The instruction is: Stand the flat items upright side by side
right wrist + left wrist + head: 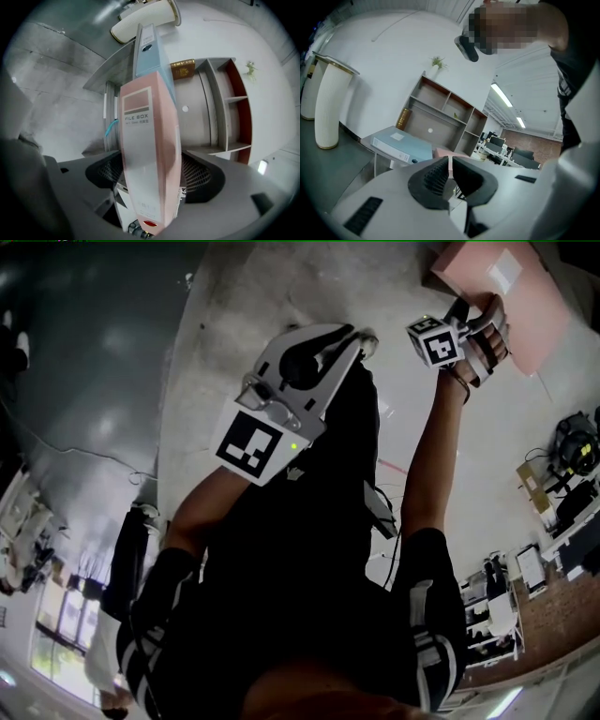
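The right claw [150,173] is released: its jaws stand wide on either side of the pink file box [147,140], whose narrow labelled edge fills the gap between them. The pads sit just beside the box's faces, and as far as I can judge they are not pressing on it. Straight on at 12 o'clock, the blue file box [149,51] lies just beyond the pink one on the grey table [105,75].

The left claw [450,164] is clenched with nothing between its jaws. It hangs short of the table, with the blue box at about 10 o'clock and a shelf unit [440,117] at 12 o'clock.

The task looks barely begun. In the left gripper view the blue box lies flat with its label facing up, and the pink box seems to lie flat beside it. Both still have to be stood up and set side by side. My guess is that the pink one is the first to be taken.

The head view is mostly dark clothing. It shows only a corner of the pink box at 1 o'clock, cut off by the frame, and no blue box or table. The far ends of both boxes are out of sight.
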### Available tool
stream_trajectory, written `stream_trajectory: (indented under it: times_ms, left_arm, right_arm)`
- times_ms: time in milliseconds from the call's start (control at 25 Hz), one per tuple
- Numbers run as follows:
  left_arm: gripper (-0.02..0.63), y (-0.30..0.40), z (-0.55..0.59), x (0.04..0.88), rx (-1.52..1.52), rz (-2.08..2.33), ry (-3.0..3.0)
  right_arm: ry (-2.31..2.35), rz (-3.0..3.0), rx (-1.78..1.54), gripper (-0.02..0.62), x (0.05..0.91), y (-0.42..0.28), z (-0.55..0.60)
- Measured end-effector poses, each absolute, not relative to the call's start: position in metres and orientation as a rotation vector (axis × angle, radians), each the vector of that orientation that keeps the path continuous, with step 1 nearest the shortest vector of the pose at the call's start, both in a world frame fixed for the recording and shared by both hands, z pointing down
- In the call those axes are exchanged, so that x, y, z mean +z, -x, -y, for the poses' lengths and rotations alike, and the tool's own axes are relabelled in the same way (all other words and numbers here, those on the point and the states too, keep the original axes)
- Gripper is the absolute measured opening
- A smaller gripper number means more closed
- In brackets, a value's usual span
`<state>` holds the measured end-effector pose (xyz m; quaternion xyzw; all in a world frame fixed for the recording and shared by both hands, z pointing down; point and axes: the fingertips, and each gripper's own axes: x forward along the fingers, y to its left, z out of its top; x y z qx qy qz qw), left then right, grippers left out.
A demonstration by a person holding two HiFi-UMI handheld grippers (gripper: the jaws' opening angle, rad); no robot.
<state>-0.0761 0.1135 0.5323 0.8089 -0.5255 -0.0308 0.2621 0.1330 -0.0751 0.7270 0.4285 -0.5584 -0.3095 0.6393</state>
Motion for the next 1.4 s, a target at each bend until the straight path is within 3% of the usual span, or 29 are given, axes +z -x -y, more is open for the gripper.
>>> stream_trajectory:
  times_ms: [720,1000,1400]
  left_arm:
    - [0.043,0.073,-0.125,0.514,-0.079,1.399,-2.197]
    - [0.043,0.056,-0.125,0.481,-0.107,1.371,-2.253]
    - [0.043,0.058,-0.128,0.414,-0.183,1.365,-2.344]
  right_arm:
    - [-0.911,1.374,-0.640,0.346,0.694,-0.135,0.071]
    - [-0.942,1.605,-0.594,0.321,0.645,-0.121,0.047]
    - [-1.338,1.956,-0.342,0.313,0.529,-0.133,0.055]
